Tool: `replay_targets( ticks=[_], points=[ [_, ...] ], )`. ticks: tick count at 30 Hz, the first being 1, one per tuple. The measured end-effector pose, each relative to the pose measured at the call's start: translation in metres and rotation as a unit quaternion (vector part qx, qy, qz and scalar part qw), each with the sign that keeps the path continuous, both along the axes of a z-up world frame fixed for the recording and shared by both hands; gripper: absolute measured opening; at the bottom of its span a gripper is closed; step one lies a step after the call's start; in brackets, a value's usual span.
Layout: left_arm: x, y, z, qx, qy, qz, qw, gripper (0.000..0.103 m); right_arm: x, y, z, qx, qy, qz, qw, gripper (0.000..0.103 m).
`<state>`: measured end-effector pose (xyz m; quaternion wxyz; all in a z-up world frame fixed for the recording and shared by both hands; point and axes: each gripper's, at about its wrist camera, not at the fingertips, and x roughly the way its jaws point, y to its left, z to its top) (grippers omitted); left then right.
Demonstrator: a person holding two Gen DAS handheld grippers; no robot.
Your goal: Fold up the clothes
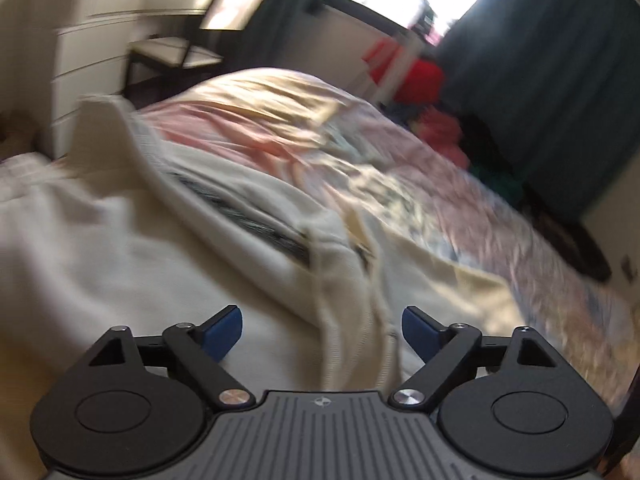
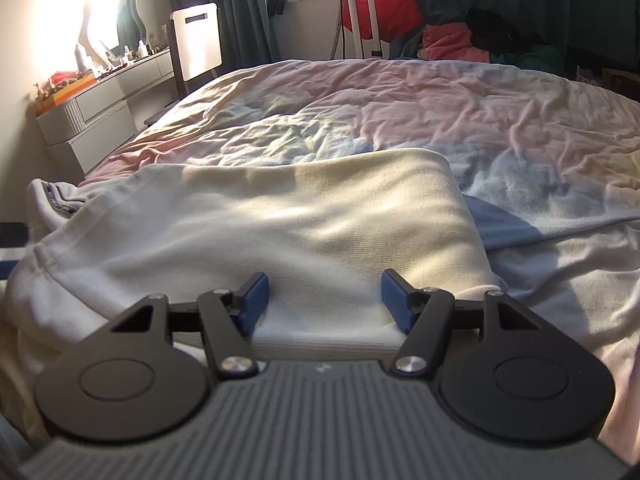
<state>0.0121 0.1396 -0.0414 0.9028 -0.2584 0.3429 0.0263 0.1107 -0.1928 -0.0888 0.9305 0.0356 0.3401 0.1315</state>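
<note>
One cream garment (image 2: 280, 216) is recorded, spread in loose folds on the near part of one bed (image 2: 400, 112), which is covered with a rumpled pastel sheet; one dark zip line (image 1: 248, 216) is seen running along a turned-over edge of the garment. Two grippers are listed. The left gripper (image 1: 322, 330) is found with its jaws spread wide above the cloth, nothing pinched between its two blue pads (image 1: 222, 330); this view is blurred. The right gripper (image 2: 324, 300) is set with its jaws fairly wide, a thick fold of the garment lying between them; whether the pads press on it cannot be told. One white dresser (image 2: 100, 108) and one chair (image 2: 198, 44) are noted left of the bed.
</note>
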Motion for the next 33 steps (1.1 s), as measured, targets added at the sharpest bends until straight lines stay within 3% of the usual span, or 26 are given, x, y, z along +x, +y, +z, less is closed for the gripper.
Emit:
replay_targets(
  ticks=[2, 4, 7, 13, 18, 20, 23, 24, 26, 27, 29, 32, 33],
  points=[
    [-0.023, 0.021, 0.006, -0.024, -0.012, 0.053, 0.9982, 0.101, 0.001, -0.002, -0.001, 0.003, 0.0, 0.0, 1.0, 0.064],
    [-0.047, 0.041, 0.01, -0.063, -0.033, 0.116, 0.9907, 0.103, 0.001, -0.003, -0.001, 0.006, 0.0, -0.001, 1.0, 0.064],
    [-0.056, 0.055, 0.014, -0.063, 0.0, 0.185, 0.9806, 0.103, 0.001, -0.002, -0.001, 0.002, -0.001, -0.002, 1.0, 0.064],
    [-0.025, 0.077, -0.011, -0.101, 0.082, 0.207, 0.9697, 0.103, 0.003, 0.0, -0.003, -0.004, -0.003, -0.005, 1.0, 0.064],
    [-0.006, 0.106, -0.038, -0.139, 0.103, 0.252, 0.9521, 0.098, 0.004, -0.001, -0.004, -0.001, -0.006, -0.01, 1.0, 0.064],
    [-0.003, 0.118, -0.049, -0.154, 0.109, 0.282, 0.9408, 0.084, 0.005, 0.0, -0.003, 0.0, -0.008, -0.014, 1.0, 0.064],
    [-0.001, 0.129, -0.05, -0.16, 0.096, 0.309, 0.9326, 0.079, 0.0, 0.003, 0.005, -0.006, -0.021, -0.023, 1.0, 0.065],
    [0.001, 0.13, -0.048, -0.147, 0.095, 0.311, 0.9342, 0.076, -0.003, 0.005, 0.008, -0.009, -0.028, -0.022, 0.999, 0.065],
    [0.006, 0.129, -0.044, -0.121, 0.091, 0.317, 0.9363, 0.054, -0.01, 0.009, 0.015, -0.01, -0.046, -0.009, 0.999, 0.065],
    [0.006, 0.128, -0.042, -0.112, 0.083, 0.316, 0.9385, 0.049, -0.014, 0.011, 0.017, -0.01, -0.054, -0.002, 0.998, 0.065],
    [0.005, 0.123, -0.037, -0.094, 0.06, 0.31, 0.9441, 0.03, -0.018, 0.014, 0.017, -0.012, -0.065, 0.012, 0.998, 0.064],
    [0.004, 0.11, -0.024, -0.053, 0.017, 0.291, 0.955, 0.021, -0.006, 0.021, -0.008, -0.041, -0.009, 0.021, 0.999, 0.066],
    [0.005, 0.103, -0.018, -0.03, 0.0, 0.283, 0.9588, 0.02, -0.006, 0.023, -0.014, -0.048, -0.011, 0.024, 0.999, 0.066]
  ],
)
